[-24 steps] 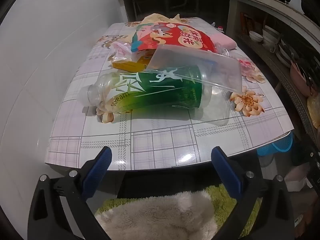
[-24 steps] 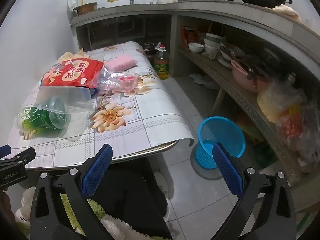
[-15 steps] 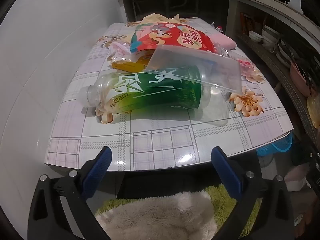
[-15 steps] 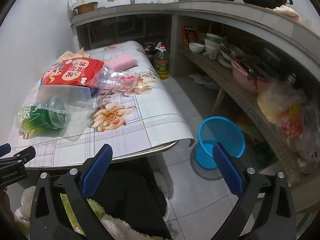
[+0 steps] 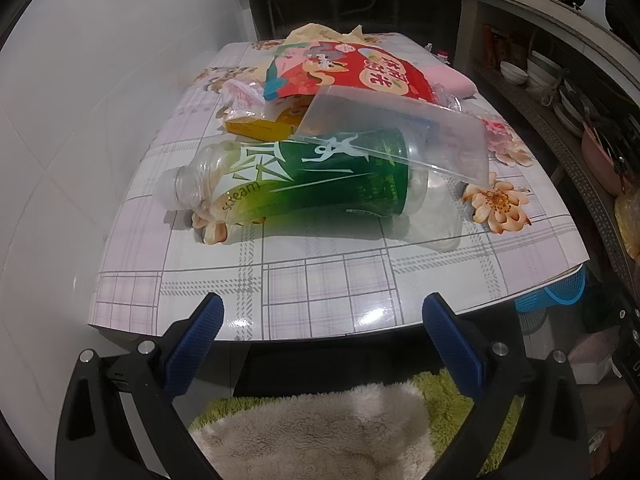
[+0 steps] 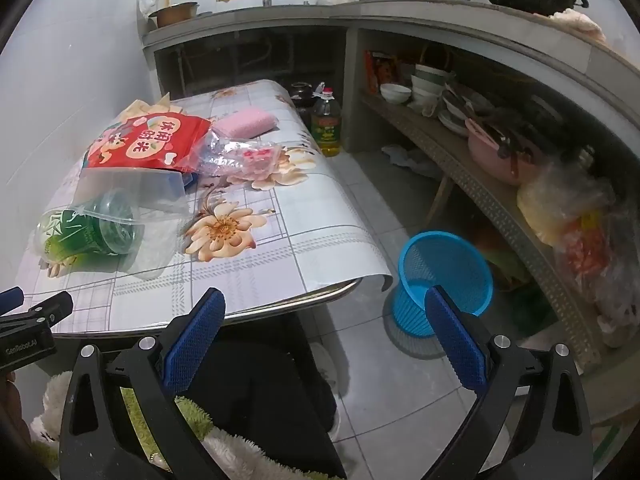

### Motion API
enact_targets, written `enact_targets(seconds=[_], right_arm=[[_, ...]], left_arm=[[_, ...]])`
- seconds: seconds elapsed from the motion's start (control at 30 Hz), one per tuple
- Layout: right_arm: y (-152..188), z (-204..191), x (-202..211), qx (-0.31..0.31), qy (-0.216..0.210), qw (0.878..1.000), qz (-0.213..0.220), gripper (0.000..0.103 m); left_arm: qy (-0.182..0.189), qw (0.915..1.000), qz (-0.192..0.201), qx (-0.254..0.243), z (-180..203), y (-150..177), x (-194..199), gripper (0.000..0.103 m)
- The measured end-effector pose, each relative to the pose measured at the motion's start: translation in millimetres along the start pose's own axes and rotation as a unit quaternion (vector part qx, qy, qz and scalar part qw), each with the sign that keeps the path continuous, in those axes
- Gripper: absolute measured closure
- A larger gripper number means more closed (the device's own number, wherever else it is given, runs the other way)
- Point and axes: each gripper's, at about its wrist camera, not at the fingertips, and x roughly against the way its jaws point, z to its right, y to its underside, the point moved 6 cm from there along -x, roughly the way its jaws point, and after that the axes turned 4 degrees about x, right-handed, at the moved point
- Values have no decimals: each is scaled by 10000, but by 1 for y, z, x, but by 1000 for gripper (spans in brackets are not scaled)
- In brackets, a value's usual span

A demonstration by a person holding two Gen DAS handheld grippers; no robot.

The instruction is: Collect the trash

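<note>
Honestly nothing has moved in the last second: both views look the same as a moment ago, so I read this as the pause before the first pickup, with no trash collected yet.

My left tool (image 5: 320, 322) sits at the bottom of its frame, spread wide and holding nothing, just short of the near edge of the plaid, flower-printed table (image 5: 320, 288). Dead centre in that view lies the clear plastic bottle with the green label (image 5: 304, 180), on its side with the neck toward the left, and a clear floppy plastic sheet (image 5: 400, 132) draped over its right end. Behind them, upper centre, is the red snack bag with Chinese lettering (image 5: 348, 72) and a yellow wrapper (image 5: 260, 126) tucked under it.

My right tool (image 6: 324, 318) is also released and empty, hovering lower centre over the floor, off the table's corner.

What the right view gives me that the left barely does: the blue mesh wastebasket (image 6: 444, 272) stands on the tiles at right of centre, well clear of the table. In the left view only a sliver of it pokes out under the table edge. It also shows a pink sponge-like block (image 6: 248, 124) and a crinkled clear wrapper (image 6: 244, 160) farther back.
</note>
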Motion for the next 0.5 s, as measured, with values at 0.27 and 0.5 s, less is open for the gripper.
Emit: enact_targets(seconds=[0.27, 0.5], right_arm=[[1, 1, -2, -12, -18, 10000, -16, 8], [2, 2, -3, -57, -28, 10000, -50, 8]], left_arm=[[-1, 10000, -28, 35, -4, 4, -2, 6], [-10, 10000, -54, 50, -5, 5, -3, 6]])
